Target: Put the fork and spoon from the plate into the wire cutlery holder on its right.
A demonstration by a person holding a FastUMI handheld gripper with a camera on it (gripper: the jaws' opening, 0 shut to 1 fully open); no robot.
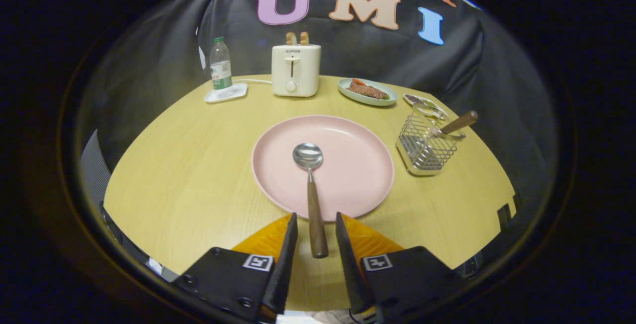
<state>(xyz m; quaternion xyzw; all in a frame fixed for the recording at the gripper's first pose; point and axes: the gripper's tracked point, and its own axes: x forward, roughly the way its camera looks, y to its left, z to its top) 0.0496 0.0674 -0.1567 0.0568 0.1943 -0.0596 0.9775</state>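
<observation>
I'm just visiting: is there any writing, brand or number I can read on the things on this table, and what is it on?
"SUPOR": the brand on the front of the toaster.
Label on the water bottle: too small and blurred to read.
Square tags on the gripper: black-and-white patterns, no words. Its jaws stand open on either side of the handle of the spoon.
</observation>
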